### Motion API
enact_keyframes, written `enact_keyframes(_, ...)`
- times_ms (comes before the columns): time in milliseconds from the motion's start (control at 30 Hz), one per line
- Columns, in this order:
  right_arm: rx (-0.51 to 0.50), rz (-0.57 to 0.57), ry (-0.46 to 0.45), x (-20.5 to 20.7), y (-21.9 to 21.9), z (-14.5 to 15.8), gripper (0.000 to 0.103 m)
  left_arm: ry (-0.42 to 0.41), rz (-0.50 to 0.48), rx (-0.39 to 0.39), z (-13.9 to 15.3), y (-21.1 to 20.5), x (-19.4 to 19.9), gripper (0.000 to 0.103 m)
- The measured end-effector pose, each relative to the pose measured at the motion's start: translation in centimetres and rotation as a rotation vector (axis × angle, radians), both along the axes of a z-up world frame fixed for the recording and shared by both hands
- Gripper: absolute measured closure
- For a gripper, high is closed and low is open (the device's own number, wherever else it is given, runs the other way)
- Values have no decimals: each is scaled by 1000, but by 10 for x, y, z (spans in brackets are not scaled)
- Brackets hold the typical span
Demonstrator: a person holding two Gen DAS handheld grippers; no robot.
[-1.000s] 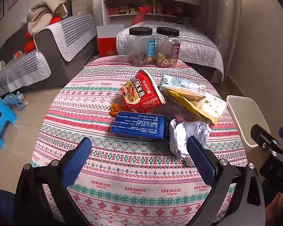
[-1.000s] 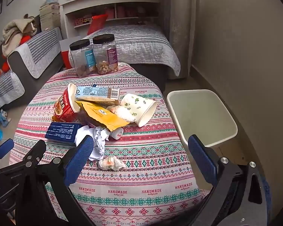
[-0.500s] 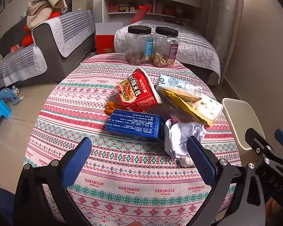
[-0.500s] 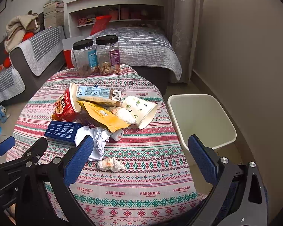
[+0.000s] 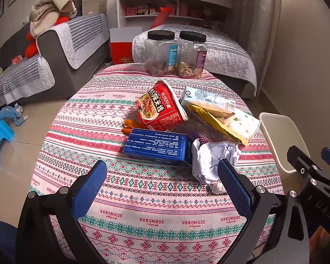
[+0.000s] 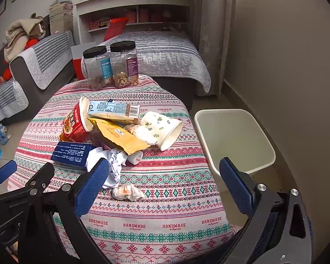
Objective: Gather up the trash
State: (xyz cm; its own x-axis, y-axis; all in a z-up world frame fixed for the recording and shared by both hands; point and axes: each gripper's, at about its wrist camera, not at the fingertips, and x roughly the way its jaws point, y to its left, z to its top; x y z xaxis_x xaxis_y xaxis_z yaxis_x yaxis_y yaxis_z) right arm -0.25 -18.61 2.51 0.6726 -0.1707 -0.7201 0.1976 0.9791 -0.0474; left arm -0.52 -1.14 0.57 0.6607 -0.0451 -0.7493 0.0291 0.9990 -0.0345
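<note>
1. Your left gripper [image 5: 162,176] hangs above the near part of the round table [image 5: 81,118], its blue pads spread wide with nothing between them.
2. Your right gripper [image 6: 165,173] is likewise spread wide and empty; its right finger [image 6: 235,184] lies in front of the bin's near rim in that view.
3. The trash sits in a loose heap on the patterned cloth at mid-table. The red noodle cup [image 5: 161,107] lies on its side, mouth toward the bin side.
4. The blue box [image 5: 156,146] lies flat just in front of the cup, touching the crumpled white paper [image 5: 213,156] to its right.
5. A yellow wrapper [image 6: 118,136] rests partly over the paper and under the light-blue carton [image 6: 114,110], which leans against the cup's rim.
6. The floral paper cup [image 6: 162,127] lies tipped over, open end toward the near right, just beside the wrapper.
7. A small wadded wrapper [image 6: 127,192] lies apart from the heap, nearest your right gripper.
8. Orange scraps [image 5: 129,126] peek out to the left of the noodle cup.
9. The white bin [image 6: 233,136] stands on the floor just beside the table's right edge; what shows of its inside holds nothing.
10. Two black-lidded jars [image 5: 176,55] stand upright, side by side, at the far edge.
</note>
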Motion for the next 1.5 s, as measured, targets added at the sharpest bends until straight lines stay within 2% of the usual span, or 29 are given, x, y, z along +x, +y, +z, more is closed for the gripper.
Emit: enact_keyframes(1500,16,12,6,2,0,-1,7,17,2,-19,-3,3,2,6)
